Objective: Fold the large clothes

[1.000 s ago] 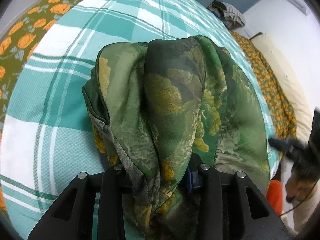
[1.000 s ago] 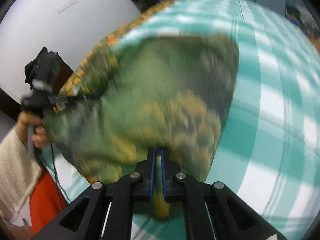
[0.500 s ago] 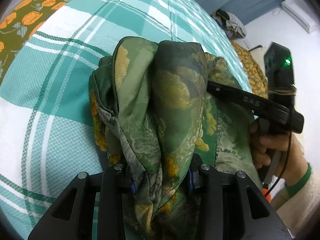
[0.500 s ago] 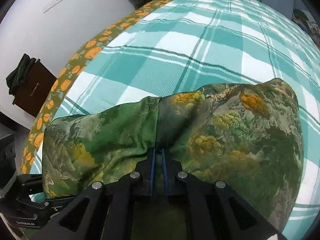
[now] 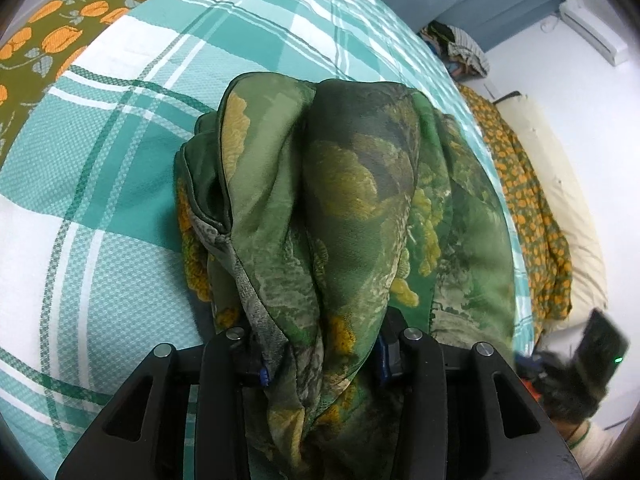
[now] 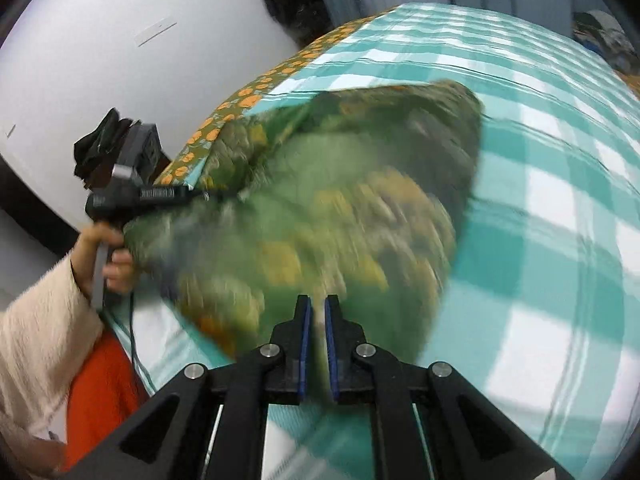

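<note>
A large green garment [image 5: 340, 200] with yellow floral print lies bunched on the teal plaid bed [image 5: 100, 200]. My left gripper [image 5: 322, 364] has a thick fold of it packed between its fingers, which stand fairly wide apart. In the right wrist view the garment [image 6: 320, 220] is blurred by motion and hangs stretched between both grippers. My right gripper [image 6: 315, 320] is nearly shut with the garment's edge just at its tips; the blur hides whether it pinches cloth. The left gripper [image 6: 192, 194] also shows there, held by a hand at the left.
An orange-flowered sheet border [image 5: 72, 20] runs along the bed's far left edge. A pile of clothes [image 5: 460, 48] lies at the bed's far end. A flowered quilt and a cream pillow [image 5: 560, 200] lie at the right. A white wall [image 6: 140, 40] stands behind.
My right gripper has swung back from the garment's top to the near right, away from the left one. The garment is stretched between them again. The left gripper has barely moved.
</note>
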Demonstrator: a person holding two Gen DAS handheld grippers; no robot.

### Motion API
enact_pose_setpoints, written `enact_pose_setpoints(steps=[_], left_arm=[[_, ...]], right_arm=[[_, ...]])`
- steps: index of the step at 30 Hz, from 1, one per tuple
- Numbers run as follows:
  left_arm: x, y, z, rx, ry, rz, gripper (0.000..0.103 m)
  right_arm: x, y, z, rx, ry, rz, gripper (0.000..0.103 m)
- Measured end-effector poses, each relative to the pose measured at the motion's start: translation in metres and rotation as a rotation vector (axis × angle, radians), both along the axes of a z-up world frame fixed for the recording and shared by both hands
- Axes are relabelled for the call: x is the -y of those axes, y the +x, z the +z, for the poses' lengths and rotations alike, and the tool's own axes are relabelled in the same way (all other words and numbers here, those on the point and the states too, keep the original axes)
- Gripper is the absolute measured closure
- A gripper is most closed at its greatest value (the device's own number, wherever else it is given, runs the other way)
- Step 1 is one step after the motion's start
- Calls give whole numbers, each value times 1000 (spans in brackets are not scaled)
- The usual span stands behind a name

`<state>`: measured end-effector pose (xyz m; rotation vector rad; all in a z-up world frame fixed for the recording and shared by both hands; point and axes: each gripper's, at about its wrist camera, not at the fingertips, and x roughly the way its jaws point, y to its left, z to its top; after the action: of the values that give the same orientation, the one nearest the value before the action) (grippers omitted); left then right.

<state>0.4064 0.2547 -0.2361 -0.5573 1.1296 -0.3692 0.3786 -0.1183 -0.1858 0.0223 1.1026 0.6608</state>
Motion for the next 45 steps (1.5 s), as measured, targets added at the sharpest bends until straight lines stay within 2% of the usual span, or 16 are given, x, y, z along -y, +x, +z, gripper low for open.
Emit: enact_pose_setpoints(steps=[4, 6, 8, 10, 11, 14, 16, 17, 19, 21, 24, 31, 35, 38, 42, 45], left_arm=[[6, 3, 3, -3, 26, 19, 61], [8, 4, 7, -1, 26, 25, 59], [8, 1, 14, -2, 24, 33, 55], [9, -2, 24, 7, 12, 42, 47], [8, -3, 29, 13, 2, 48, 44], [-8, -16, 50, 70, -61, 79, 25], [-27, -27, 58, 115, -102, 124, 9], [-41, -32, 57, 123, -121, 158, 8], [-62, -34, 44, 81, -166, 207, 7], [-77, -32, 18, -5, -225, 255, 7], [-76, -25, -18, -89, -328, 258, 7], [-53, -5, -44, -65, -549, 208, 3], [-51, -2, -44, -36, -592, 167, 2], [-40, -2, -36, 3, -523, 101, 1], [-4, 8, -14, 36, -267, -13, 1], [15, 21, -14, -9, -132, -44, 0]], right_arm=[[-14, 12, -37, -56, -26, -29, 100], [-17, 18, -30, -100, -41, -55, 100], [-28, 17, -3, -53, -122, -23, 95], [-41, 11, 27, 69, -171, 2, 91], [-51, 10, 42, 116, -163, 27, 89], [-87, 13, 58, 140, -79, 117, 89], [-114, 13, 54, 161, -50, 188, 89], [-127, 13, 48, 155, -41, 227, 90], [-155, 15, 18, 93, -99, 277, 90], [-167, 16, -7, 62, -147, 269, 90], [-167, 14, -12, 77, -136, 245, 90], [-158, 8, -14, 76, -132, 253, 91], [-160, 8, -11, 92, -141, 252, 91], [-159, 8, -13, 92, -139, 244, 91], [-161, 4, -14, 110, -158, 242, 91], [-164, 0, -13, 137, -178, 250, 91]])
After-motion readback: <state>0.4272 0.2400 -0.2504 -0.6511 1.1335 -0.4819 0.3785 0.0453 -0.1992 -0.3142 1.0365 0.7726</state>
